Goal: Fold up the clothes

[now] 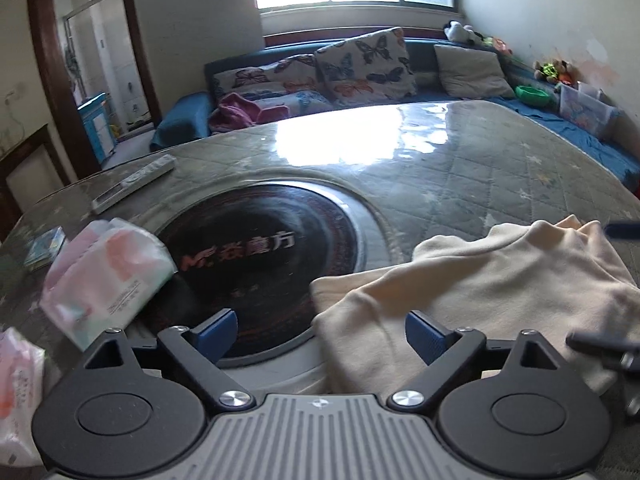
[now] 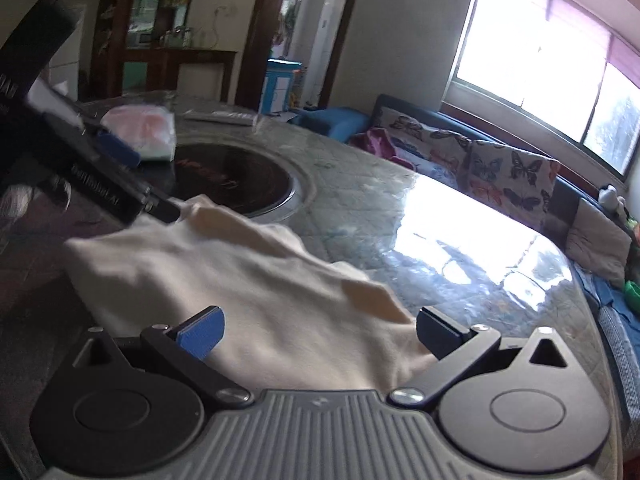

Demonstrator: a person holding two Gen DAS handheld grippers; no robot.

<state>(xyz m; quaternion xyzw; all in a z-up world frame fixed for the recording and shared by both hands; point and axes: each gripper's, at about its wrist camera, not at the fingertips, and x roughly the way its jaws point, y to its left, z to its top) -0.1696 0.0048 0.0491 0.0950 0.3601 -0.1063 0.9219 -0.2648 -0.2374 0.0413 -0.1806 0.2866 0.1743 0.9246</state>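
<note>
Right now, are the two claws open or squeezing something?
Left gripper: open, holding nothing; the cream shirt lies partly between its fingers.
Right gripper: open, holding nothing, over the same shirt.

A cream garment (image 1: 480, 292) lies rumpled on the glossy desk (image 1: 460, 168), partly folded over itself with soft ridges across the cloth. Its near-left edge drapes over the rim of the dark round inset (image 1: 264, 248); one corner peaks upward.
</note>
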